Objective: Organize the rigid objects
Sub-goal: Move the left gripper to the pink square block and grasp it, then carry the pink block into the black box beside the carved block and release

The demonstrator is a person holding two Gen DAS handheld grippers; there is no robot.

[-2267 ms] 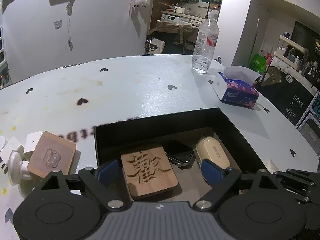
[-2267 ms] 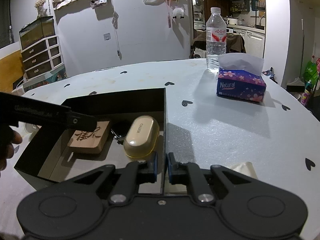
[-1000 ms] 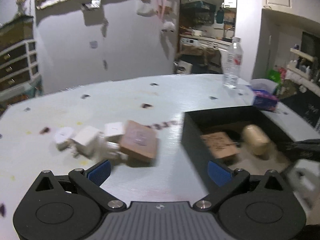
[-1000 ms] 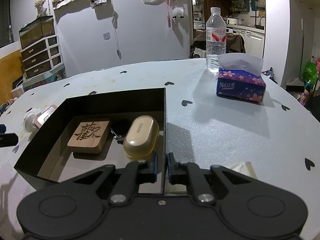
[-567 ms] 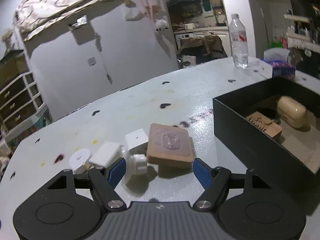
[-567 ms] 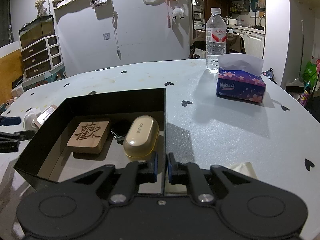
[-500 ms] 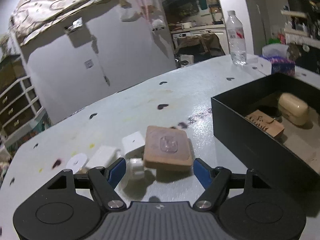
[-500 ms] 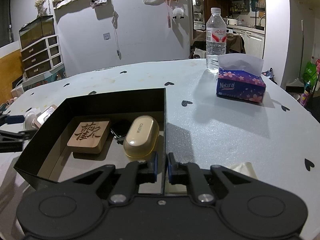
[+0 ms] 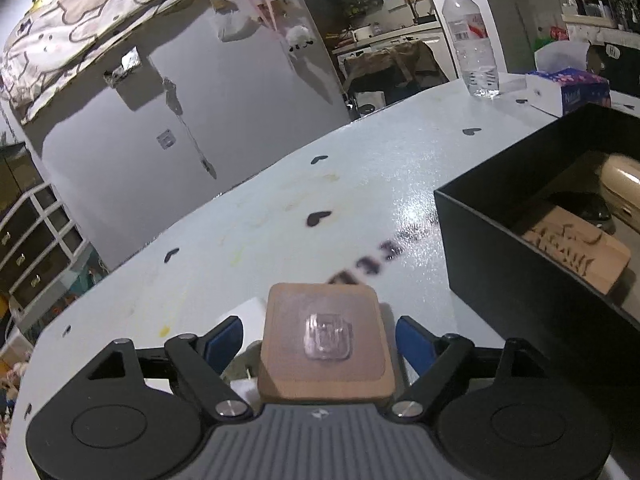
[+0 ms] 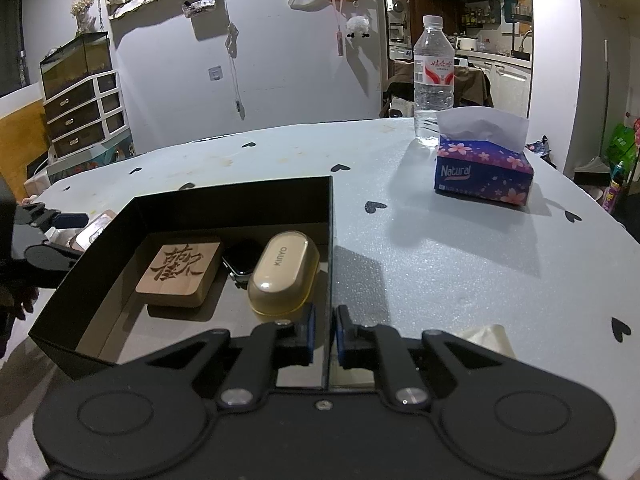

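Observation:
A square wooden block with a clear hook [image 9: 325, 340] lies on the white table between the open blue fingers of my left gripper [image 9: 320, 340]; the pads stand beside it with gaps. A black box [image 10: 232, 204] holds a carved wooden block [image 10: 180, 272], a dark watch [image 10: 240, 262] and a beige case [image 10: 285, 272]. My right gripper [image 10: 323, 334] is shut on the box's right wall near its front corner. The left gripper also shows in the right wrist view [image 10: 60, 232], left of the box.
White plugs [image 9: 248, 316] lie left of and under the hook block. A water bottle [image 10: 433, 80] and a tissue box [image 10: 482, 170] stand at the table's far right. A crumpled tissue [image 10: 486, 338] lies by my right gripper. Drawers stand at the left wall.
My left gripper left the box, swung left and moved forward around the hook block, which now sits deep between its fingers. The right gripper has not moved.

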